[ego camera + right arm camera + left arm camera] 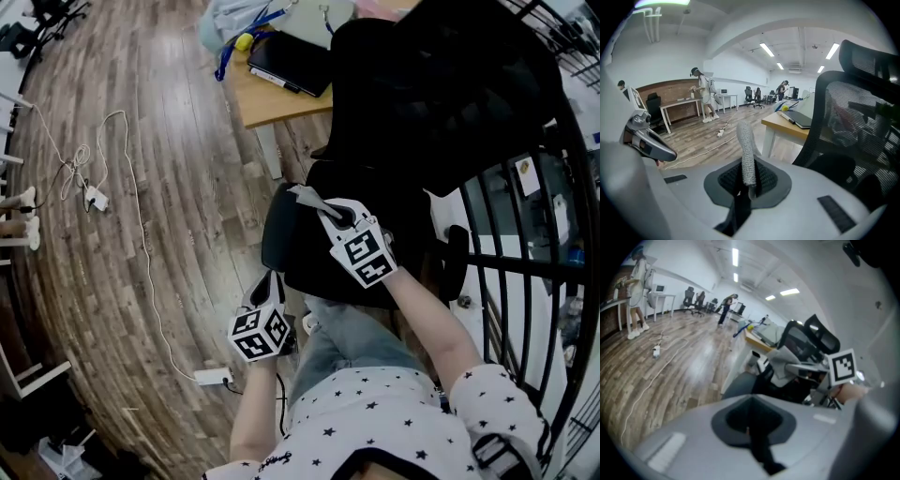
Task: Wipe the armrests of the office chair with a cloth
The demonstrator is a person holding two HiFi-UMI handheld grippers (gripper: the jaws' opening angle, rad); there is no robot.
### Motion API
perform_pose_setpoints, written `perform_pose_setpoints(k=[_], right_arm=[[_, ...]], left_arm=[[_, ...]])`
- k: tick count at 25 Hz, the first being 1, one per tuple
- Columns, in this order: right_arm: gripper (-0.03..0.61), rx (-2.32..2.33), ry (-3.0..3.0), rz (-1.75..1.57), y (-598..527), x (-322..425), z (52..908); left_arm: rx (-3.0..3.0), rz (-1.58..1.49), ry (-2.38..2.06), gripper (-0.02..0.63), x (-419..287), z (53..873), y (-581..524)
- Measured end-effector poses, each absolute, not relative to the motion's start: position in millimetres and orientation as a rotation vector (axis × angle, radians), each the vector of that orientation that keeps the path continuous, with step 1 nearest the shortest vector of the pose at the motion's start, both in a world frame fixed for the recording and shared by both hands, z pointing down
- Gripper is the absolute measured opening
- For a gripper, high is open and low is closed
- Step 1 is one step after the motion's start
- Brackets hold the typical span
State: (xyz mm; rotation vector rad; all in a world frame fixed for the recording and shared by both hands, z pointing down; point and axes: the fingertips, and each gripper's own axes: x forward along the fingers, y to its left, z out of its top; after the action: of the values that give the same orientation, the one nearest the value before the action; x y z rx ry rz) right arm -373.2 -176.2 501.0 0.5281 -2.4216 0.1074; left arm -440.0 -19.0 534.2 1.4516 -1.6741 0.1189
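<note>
R gripper (748, 186) is pinching the grey cloth (746, 149) btwn its fingers. The jaws are closing tight on the cloth's lower end, and the rest is sticking up and fwd past the fingertips as a narrow roll. In head view the R gripper (325, 210) is hanging over the seat of the black office chair (427, 89). The cloth (305, 196) is poking out ahead of the fingers, right by the near armrest (277, 232); can't tell if it's touching. The chair back is standing ahead and to the right of the R fingers. The 2nd armrest (457, 255) is sitting well off to their right.

L gripper (757, 439) is keeping its jaws pressed together w/ nothing btwn them. In head view the L gripper (270, 286) is hanging low, fingertips pointing at the armrest's near end, apart from the cloth. In the left gripper view the cloth (786, 356) is showing ahead of the L fingers.

Beyond both sets of fingers a wooden desk (272, 101) is carrying a laptop (292, 62).
</note>
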Motion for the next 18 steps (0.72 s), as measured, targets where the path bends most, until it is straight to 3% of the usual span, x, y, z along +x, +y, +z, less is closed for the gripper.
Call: perform_pose_setpoints(k=[18], right_arm=[[0.025, 0.455, -2.325, 0.049, -238, -413, 564]], left_arm=[[1.400, 0.136, -1.656, 0.008, -446, 566, -50]])
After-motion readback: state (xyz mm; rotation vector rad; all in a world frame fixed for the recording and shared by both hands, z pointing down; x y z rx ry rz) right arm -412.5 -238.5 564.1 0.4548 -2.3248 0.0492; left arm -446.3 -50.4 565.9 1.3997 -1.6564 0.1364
